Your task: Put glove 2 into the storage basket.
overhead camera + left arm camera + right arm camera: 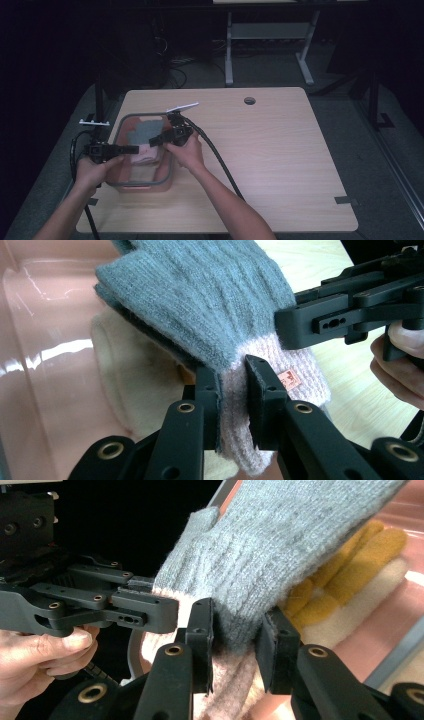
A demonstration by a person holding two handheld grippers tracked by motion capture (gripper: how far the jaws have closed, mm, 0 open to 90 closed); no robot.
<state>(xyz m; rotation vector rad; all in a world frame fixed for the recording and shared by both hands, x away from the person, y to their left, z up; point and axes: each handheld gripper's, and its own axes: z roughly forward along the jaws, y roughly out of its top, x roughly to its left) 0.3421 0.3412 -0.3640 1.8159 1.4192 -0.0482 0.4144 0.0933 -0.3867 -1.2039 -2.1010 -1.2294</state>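
- High view: a pink bin [167, 175] with a grey rim stood at the left of the table [280, 165]; both hands worked over it.
- The glove [210, 305], grey knit with a pale pink cuff, was held above the bin, over a cream glove [130, 385] and a yellow glove [350, 555] lying inside.
- Left gripper [232, 390]: jaws clamped on the glove's pink cuff, beside a small orange tag [290, 380].
- Right gripper [237, 635]: jaws set around the glove where grey met pink; the left pad touched the knit, the right pad stood just clear, so the grip was not closed.
- Each gripper view also showed the other gripper close by, touching the glove.
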